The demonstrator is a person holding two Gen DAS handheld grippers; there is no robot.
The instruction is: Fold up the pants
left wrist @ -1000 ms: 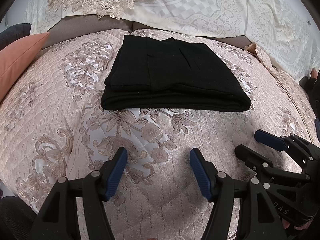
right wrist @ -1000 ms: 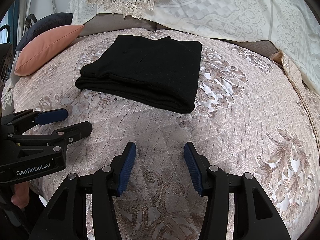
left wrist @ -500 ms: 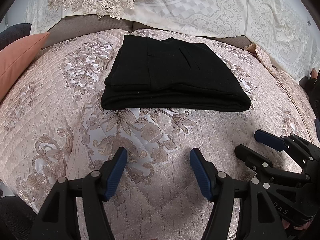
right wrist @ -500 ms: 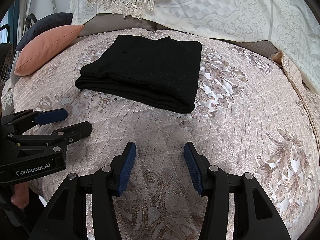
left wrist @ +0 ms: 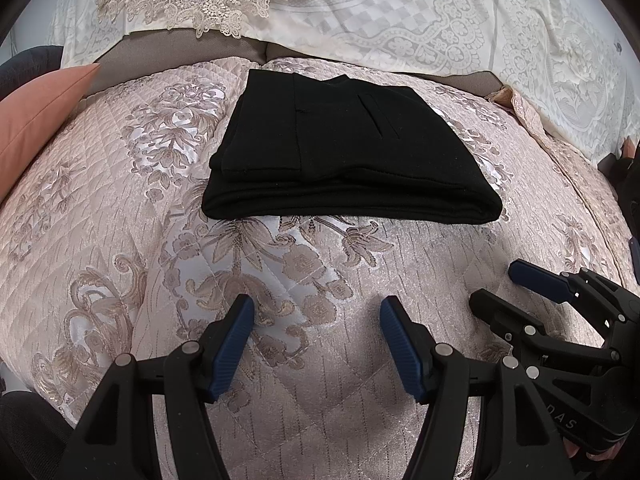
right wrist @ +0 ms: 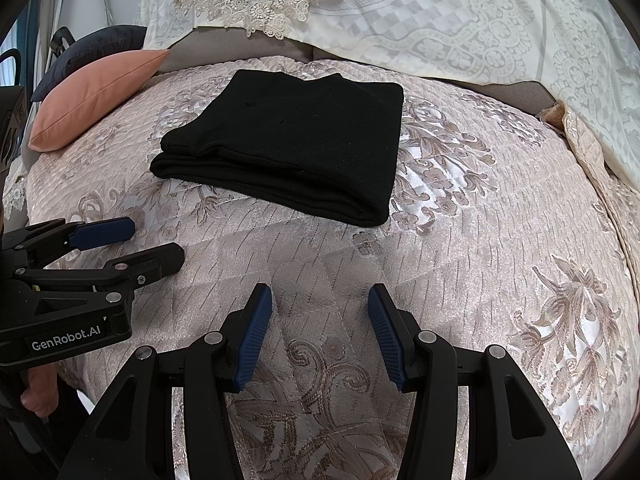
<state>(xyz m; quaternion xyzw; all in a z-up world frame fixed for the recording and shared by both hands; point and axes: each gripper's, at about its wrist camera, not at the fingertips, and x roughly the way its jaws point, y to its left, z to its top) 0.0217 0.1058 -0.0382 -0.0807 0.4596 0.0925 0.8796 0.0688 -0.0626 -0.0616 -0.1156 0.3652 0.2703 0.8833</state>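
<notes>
In the left wrist view, a pink pillow (left wrist: 28, 116) sits at far left, the folded black pants (left wrist: 344, 152) lie upper centre on the bed (left wrist: 120, 208), and the left gripper (left wrist: 316, 312) gapes empty below; at lower right the right gripper (left wrist: 500, 284) also gapes, empty.

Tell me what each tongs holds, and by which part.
Nothing. Left tongs and right tongs are open over the quilt; the folded pants lie apart.

Bright, even light; sharp focus, fisheye-warped edges.
</notes>
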